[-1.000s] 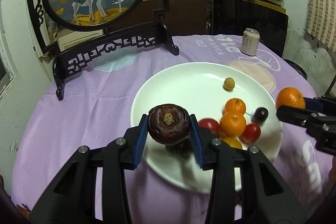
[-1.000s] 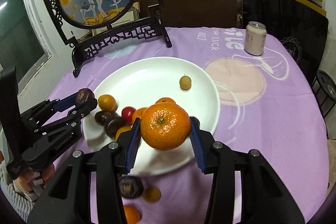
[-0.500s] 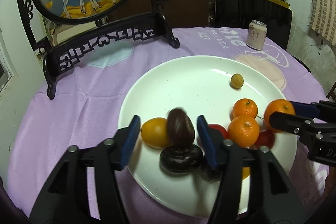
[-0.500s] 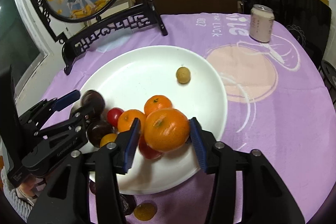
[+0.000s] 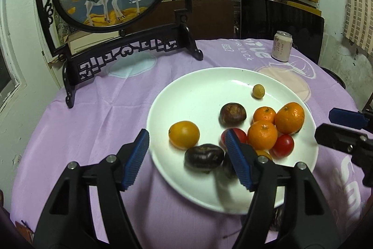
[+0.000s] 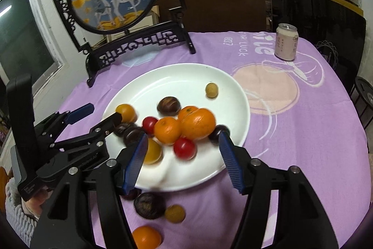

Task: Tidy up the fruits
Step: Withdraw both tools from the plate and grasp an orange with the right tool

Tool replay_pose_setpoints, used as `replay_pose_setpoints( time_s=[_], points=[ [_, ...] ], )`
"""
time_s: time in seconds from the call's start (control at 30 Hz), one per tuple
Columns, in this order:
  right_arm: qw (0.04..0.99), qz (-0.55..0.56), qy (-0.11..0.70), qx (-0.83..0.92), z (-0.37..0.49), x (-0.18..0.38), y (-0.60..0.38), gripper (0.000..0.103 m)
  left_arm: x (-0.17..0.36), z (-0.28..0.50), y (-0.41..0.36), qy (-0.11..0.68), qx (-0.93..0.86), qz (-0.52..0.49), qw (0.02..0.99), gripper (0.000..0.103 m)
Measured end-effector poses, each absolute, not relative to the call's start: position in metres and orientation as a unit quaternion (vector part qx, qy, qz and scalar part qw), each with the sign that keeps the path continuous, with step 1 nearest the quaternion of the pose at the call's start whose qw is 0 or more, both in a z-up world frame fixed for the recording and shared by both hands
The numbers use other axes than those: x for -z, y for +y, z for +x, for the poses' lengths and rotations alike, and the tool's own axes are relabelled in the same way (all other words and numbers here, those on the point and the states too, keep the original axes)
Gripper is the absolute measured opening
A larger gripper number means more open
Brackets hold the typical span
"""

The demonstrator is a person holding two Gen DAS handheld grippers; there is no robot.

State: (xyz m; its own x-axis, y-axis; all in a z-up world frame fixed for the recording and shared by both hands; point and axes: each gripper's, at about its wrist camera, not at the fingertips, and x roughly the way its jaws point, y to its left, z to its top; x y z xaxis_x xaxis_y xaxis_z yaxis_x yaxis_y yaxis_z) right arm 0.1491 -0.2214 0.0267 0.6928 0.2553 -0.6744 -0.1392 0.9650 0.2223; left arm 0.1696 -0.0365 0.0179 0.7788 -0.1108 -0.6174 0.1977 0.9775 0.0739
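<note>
Left wrist view: the left hand-held gripper (image 5: 186,155) has been opened and released; its dark fruit (image 5: 232,114) now lies at the plate's (image 5: 186,95) centre. The right hand-held gripper (image 6: 183,156), likewise just opened and empty, has dropped its tangerine (image 6: 198,124) at 5 o'clock; 4 fruits remain on the tabletop (image 6: 303,132).

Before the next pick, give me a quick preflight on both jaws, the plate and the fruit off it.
1. Left gripper empty: ok. Jaws have just been opening, nothing pinched.
2. Right gripper empty: ok. Jaws have just been opening; the big orange sits on the plate.
3. Fruit settled: cannot tell, several look blurred.
4. All fruit on the plate: not ok. A dark fruit, a small yellow fruit and an orange one lie on the cloth.
5. Can clear of the work: ok.
</note>
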Motion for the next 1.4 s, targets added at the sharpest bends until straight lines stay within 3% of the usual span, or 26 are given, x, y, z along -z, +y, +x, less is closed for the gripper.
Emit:
replay_pose_setpoints(
  time_s=[0.73,0.8,1.4],
  points=[
    [0.910,0.053,0.387,-0.139,0.066,-0.003,-0.192,0.064,-0.020,0.104,-0.013,0.307,0.067,0.061,0.947,0.077],
    [0.909,0.049,0.390,-0.139,0.062,0.000,-0.190,0.064,-0.019,0.099,-0.011,0.306,0.063,0.062,0.948,0.081],
    [0.895,0.012,0.423,-0.142,0.061,0.027,-0.167,0.062,-0.017,0.088,-0.003,0.309,0.053,0.060,0.948,0.085]
  ],
)
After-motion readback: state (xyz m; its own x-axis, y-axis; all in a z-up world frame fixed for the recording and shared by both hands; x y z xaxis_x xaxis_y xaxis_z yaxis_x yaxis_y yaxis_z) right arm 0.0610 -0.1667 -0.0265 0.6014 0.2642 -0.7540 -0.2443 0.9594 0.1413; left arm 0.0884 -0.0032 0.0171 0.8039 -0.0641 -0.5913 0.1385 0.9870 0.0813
